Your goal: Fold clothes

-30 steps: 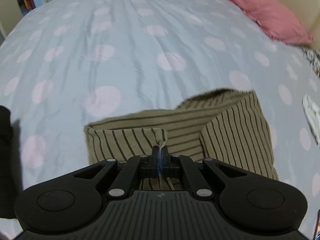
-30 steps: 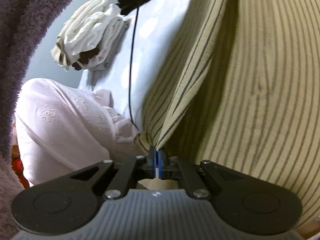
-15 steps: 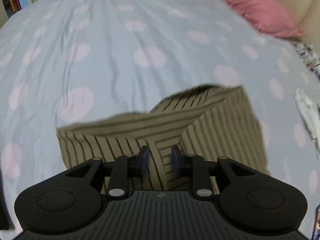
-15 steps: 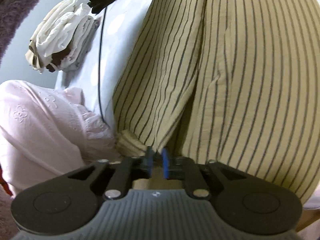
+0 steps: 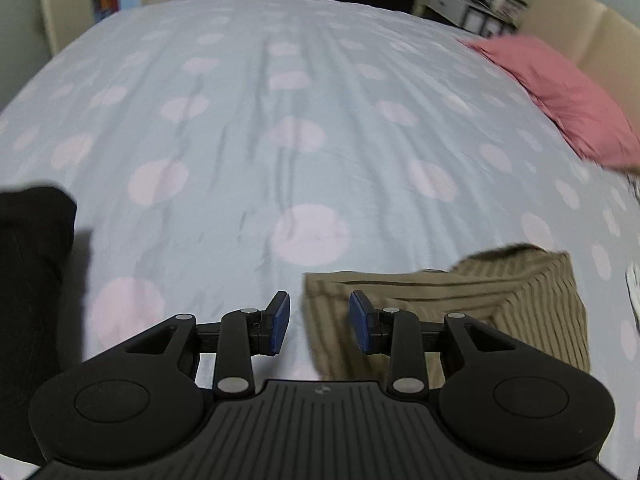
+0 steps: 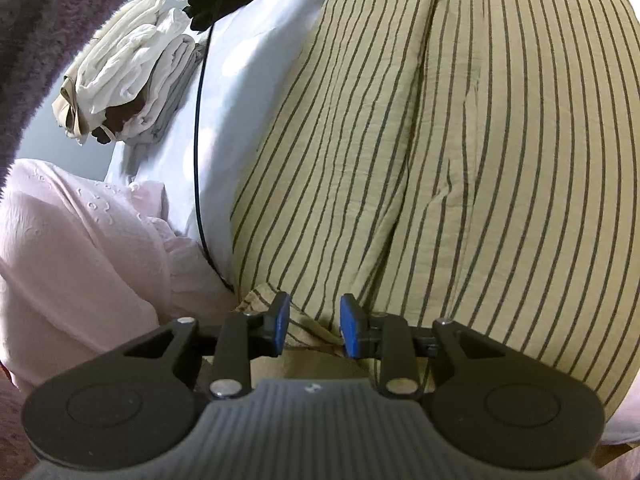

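Left wrist view, left gripper opening over striped garment edge, right gripper parted.

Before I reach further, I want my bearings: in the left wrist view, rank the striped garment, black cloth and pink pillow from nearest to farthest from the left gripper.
1. Striped garment, just right of the jaws.
2. Black cloth, at the left edge.
3. Pink pillow, far right.

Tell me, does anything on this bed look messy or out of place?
Nothing looks damaged or spilled. The striped garment lies folded on the spotted bedsheet, though a small bunched flap pokes out at its near corner, and a thin black cable trails beside it.
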Tool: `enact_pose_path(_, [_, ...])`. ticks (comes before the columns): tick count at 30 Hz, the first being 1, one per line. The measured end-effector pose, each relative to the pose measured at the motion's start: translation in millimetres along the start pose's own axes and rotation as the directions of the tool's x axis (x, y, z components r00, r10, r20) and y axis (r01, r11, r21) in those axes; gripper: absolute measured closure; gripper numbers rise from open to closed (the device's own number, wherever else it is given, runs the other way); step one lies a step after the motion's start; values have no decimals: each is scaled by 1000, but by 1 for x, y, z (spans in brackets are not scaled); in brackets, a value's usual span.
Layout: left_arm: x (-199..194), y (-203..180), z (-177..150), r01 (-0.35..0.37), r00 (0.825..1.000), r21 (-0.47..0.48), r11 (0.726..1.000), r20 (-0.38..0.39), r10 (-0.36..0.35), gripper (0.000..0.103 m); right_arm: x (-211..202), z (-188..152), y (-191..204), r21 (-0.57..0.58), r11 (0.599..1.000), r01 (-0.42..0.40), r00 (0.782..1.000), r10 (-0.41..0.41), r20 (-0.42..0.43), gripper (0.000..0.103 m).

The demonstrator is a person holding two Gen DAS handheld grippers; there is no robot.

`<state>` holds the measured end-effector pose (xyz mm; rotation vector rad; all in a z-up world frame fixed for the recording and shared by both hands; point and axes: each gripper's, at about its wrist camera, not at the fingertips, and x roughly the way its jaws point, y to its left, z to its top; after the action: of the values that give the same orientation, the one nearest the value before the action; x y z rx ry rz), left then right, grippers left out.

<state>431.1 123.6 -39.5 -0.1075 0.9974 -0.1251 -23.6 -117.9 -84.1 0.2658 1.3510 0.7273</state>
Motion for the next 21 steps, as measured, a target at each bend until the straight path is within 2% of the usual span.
enact_pose_path(3, [18, 9, -5, 50, 998, -34, 998, -24, -51, 74, 6, 4, -2, 2, 1000, 11, 1000, -11, -16, 71])
enact_pose_path(6, [31, 16, -8, 108, 994, -63, 992, -28, -110, 90, 16, 8, -6, 11, 999, 30, 998, -30, -53, 72])
enact_pose_path(7, [34, 18, -7, 138, 990, -82, 987, -23, -140, 98, 21, 8, -8, 18, 999, 42, 997, -40, -72, 76])
enact_pose_path(8, [37, 20, -6, 152, 988, -93, 984, -25, -155, 102, 24, 9, -10, 21, 999, 49, 995, -47, -88, 90])
enact_pose_path(9, [40, 22, -5, 156, 987, -97, 983, -32, -160, 102, 27, 9, -12, 23, 998, 55, 993, -52, -102, 96])
enact_pose_path(14, [46, 19, 4, 152, 988, -31, 988, -35, -153, 103, 37, 12, -17, 13, 998, 62, 987, -59, -151, 99])
enact_pose_path(19, [51, 28, 15, 128, 992, -44, 991, -4, -128, 103, 40, 14, -22, 27, 998, 56, 984, -51, -173, 99])
enact_pose_path(21, [56, 25, 15, 122, 993, -17, 992, -5, -122, 103, 40, 14, -23, 27, 998, 56, 983, -50, -176, 99])
